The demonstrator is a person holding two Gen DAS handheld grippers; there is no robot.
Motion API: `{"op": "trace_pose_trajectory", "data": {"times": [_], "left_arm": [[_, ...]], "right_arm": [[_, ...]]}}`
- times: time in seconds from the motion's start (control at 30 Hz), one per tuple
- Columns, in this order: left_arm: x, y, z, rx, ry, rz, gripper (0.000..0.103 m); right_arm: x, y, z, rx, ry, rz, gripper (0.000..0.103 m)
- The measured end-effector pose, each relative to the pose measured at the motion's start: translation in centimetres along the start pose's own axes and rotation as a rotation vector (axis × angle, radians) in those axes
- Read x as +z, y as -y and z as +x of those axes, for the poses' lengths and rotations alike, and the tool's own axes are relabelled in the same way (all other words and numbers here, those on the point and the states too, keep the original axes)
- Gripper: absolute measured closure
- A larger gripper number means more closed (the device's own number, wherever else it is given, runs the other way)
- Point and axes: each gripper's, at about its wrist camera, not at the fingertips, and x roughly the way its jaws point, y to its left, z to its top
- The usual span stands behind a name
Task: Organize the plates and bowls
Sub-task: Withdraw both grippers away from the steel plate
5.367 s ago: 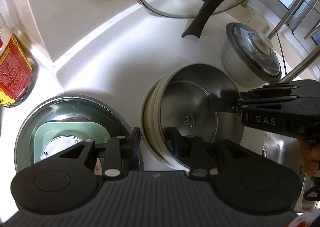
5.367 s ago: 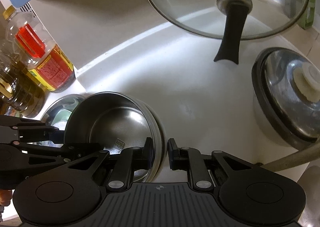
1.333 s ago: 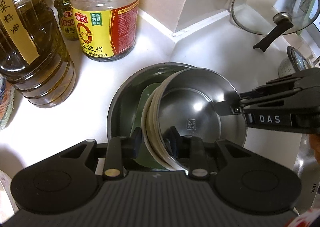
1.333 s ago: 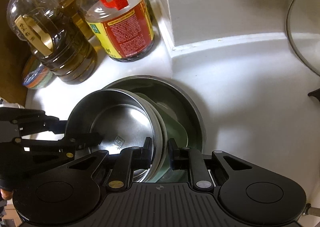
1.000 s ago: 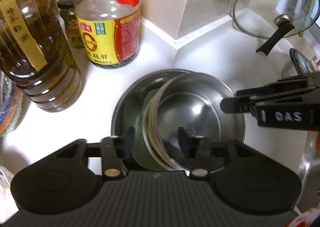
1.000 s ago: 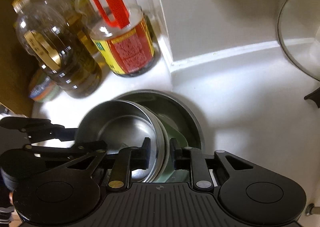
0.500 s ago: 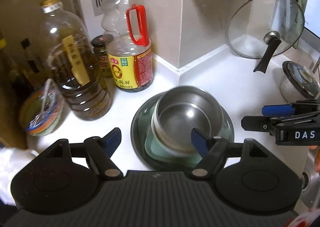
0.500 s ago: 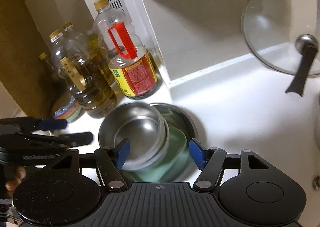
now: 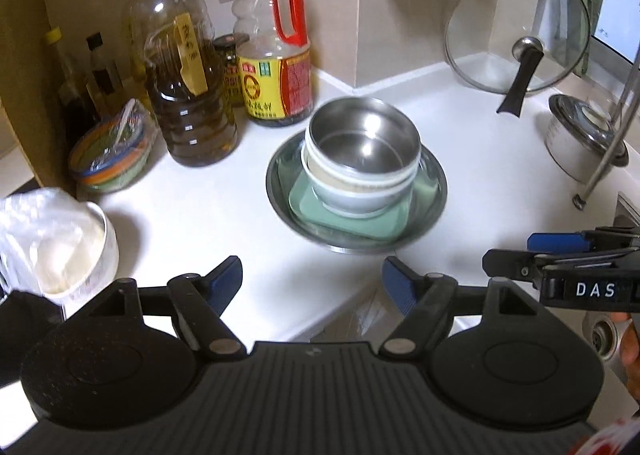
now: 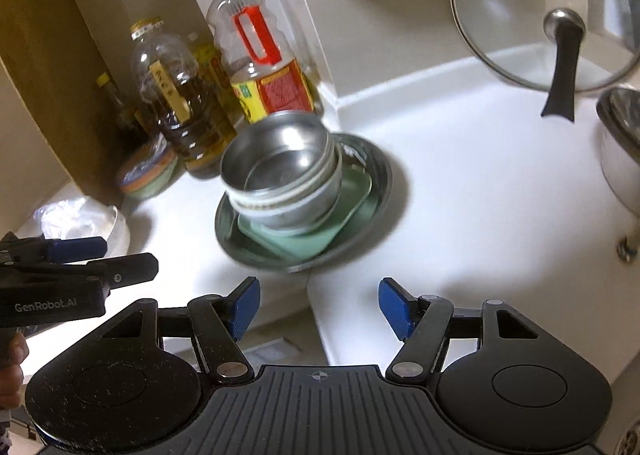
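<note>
I see the bowls (image 9: 362, 159) nested on the green plate (image 9: 352, 221) inside the steel dish (image 9: 434, 185). Both my left fingers (image 9: 312, 285) and right fingers (image 10: 318, 305) hang wide apart, holding nothing. Stacking looks finished.

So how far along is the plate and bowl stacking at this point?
Looks nearly done: the nested bowls sit on the green plate inside the metal dish on the counter. Nothing is in hand; the left gripper and right gripper are open and empty, clear of the stack. No loose plates or bowls remain in view.

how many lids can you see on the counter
2: a glass lid leaning against the back wall, and a lid on the small pot at right. Others may be hidden.
</note>
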Motion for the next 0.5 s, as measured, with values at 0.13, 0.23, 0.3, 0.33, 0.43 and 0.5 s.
{"op": "trace_pose_trajectory", "data": {"times": [0.13, 0.23, 0.3, 0.33, 0.43, 0.5], "left_arm": [[-1.8, -0.1, -0.8, -0.025, -0.007, 0.006, 0.028], [-2.9, -0.4, -1.1, -0.045, -0.028, 0.024, 0.028], [-3.6, -0.7, -1.6, -0.045, -0.029, 0.03, 0.028], [-4.0, -0.8, -1.8, -0.049, -0.029, 0.032, 0.028], [-5.0, -1.2, -2.5, -0.065, -0.034, 0.047, 0.028], [-5.6, -1.5, -3.1, -0.071, -0.031, 0.055, 0.028]], "right_arm": [[-1.7, -1.0, -1.2, -0.032, 0.011, -0.002, 0.037], [-2.8, -1.7, -2.0, -0.054, 0.015, 0.013, 0.037], [-3.6, -2.3, -2.5, -0.061, 0.012, 0.028, 0.037], [-4.1, -2.6, -2.8, -0.065, 0.011, 0.03, 0.037], [-5.2, -3.4, -3.4, -0.087, 0.011, 0.039, 0.037], [-5.9, -4.0, -3.7, -0.091, 0.014, 0.048, 0.037]]}}
